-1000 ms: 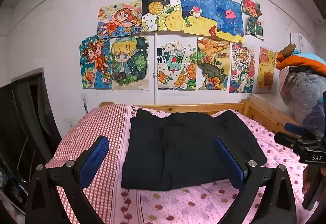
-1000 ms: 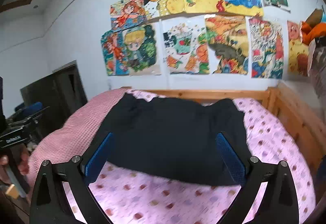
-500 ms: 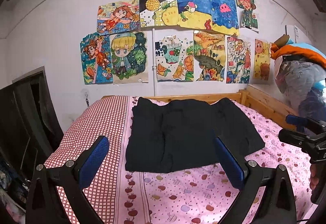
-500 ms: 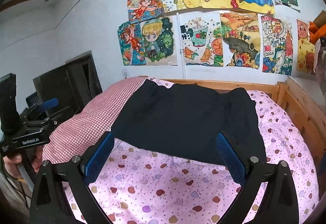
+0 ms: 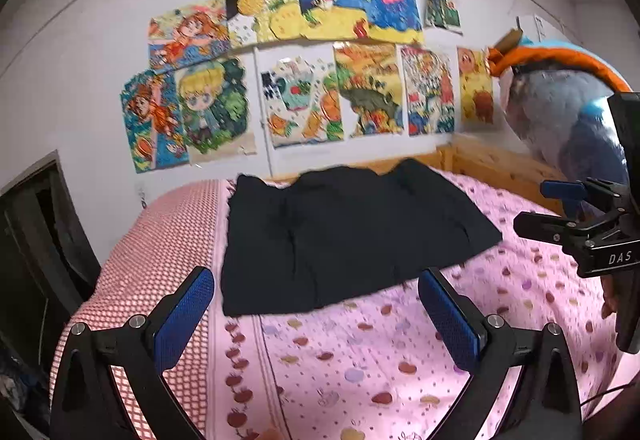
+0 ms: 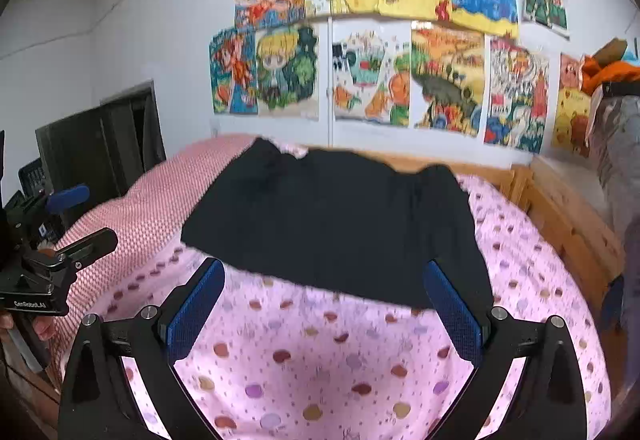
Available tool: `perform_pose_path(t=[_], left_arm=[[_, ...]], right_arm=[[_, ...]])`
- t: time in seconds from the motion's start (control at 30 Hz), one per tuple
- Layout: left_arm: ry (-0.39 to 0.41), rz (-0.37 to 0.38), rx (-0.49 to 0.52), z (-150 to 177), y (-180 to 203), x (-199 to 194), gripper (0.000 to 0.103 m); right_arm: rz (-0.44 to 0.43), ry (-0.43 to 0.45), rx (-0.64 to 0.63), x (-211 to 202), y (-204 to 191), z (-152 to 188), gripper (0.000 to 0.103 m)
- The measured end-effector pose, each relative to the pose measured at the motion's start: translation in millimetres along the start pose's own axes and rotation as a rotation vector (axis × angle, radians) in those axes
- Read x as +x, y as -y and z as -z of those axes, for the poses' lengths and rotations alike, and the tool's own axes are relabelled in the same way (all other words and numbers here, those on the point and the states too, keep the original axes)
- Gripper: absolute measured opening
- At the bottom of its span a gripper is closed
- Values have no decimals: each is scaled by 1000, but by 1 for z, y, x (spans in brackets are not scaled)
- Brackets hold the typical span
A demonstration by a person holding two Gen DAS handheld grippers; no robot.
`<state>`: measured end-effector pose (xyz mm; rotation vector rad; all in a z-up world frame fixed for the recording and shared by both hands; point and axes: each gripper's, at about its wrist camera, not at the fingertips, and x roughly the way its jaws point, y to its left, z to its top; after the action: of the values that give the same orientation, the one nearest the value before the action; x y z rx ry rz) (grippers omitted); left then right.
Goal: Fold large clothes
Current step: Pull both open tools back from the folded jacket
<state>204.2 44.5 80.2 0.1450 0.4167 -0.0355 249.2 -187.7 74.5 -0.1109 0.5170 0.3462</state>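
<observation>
Black folded garment (image 5: 344, 236) flat on pink bedspread (image 5: 400, 352)

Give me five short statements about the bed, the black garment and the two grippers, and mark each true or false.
1. The black garment lies flat on the bed. True.
2. The left gripper is clamped on the garment. False: it is open, holding nothing.
3. The right gripper is open. True.
4. The pink bedsheet is plain. False: it carries a small printed pattern.
5. The wall above the bed is bare. False: colourful drawings cover it.
</observation>
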Motion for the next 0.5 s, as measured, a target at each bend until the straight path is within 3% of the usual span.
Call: perform_pose_path(t=[0.13,0.27,0.5], left_arm=[[-21,-14,-16,8,0,5,103],[-32,-22,-46,14,-7,10,103],[-71,-32,-72,19,-15,19,103]], right_arm=[[54,2,-13,2,-1,10,98],[86,77,-6,-7,0,19,98],[94,38,-20,1,-2,22,98]])
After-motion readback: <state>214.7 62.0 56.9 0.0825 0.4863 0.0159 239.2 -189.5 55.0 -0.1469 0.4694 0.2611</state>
